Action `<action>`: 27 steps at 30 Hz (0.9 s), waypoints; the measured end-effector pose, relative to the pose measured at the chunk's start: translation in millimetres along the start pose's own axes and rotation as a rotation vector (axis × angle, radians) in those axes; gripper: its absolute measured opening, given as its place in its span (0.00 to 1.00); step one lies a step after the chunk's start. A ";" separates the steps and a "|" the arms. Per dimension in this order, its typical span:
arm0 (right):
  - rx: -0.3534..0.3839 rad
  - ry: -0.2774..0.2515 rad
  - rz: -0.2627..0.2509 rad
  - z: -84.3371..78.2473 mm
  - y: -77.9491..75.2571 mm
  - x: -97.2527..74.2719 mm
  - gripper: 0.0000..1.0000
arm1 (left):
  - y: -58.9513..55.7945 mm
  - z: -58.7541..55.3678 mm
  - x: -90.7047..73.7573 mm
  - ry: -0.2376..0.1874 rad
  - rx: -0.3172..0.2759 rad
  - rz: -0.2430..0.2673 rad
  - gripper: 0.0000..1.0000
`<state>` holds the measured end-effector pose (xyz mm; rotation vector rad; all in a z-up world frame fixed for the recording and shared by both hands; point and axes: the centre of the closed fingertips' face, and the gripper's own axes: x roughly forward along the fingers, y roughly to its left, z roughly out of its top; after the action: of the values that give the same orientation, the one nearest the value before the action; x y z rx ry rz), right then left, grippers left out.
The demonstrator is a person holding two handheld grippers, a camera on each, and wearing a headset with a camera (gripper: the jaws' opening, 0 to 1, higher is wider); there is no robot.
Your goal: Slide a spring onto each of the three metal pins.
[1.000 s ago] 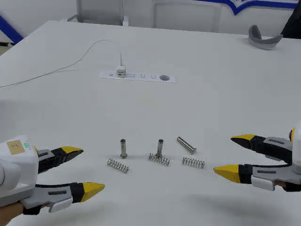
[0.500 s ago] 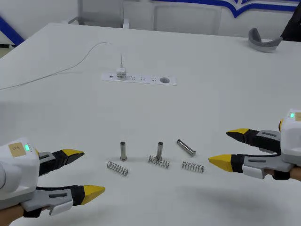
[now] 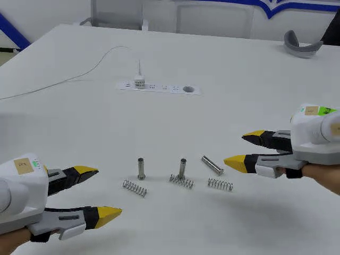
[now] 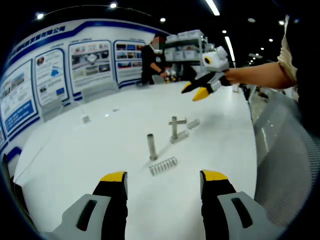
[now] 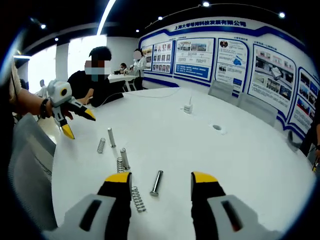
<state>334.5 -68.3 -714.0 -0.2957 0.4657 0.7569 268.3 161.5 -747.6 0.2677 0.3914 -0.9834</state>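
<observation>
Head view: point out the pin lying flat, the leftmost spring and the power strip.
pin lying flat (image 3: 211, 165), head view, middle of its shaft
leftmost spring (image 3: 134, 187), head view, middle coils
power strip (image 3: 159, 86), head view, middle of its top face

Bright, even light from ceiling strips (image 5: 107, 17) (shadows soft); gripper views warp at edges.

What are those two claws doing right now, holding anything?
Left gripper: open, holding nothing.
Right gripper: open, holding nothing.
</observation>
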 end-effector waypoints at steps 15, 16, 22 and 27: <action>0.002 0.087 -0.001 -2.2 -1.4 40.0 0.40 | -0.7 -2.1 1.8 0.004 -0.010 0.001 0.59; 0.004 0.097 0.002 -3.5 -0.9 42.9 0.39 | -0.9 -2.3 1.8 0.005 -0.010 0.001 0.59; 0.007 0.152 -0.004 -11.1 -2.6 56.9 0.32 | -1.0 -4.4 1.6 0.008 -0.014 0.002 0.59; -0.005 0.203 -0.009 -18.2 -0.8 67.1 0.31 | -0.6 -4.7 0.8 0.008 -0.016 0.003 0.59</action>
<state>372.1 -37.1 -763.4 -0.3807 0.6541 0.7227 267.2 162.5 -752.2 0.2582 0.4060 -0.9763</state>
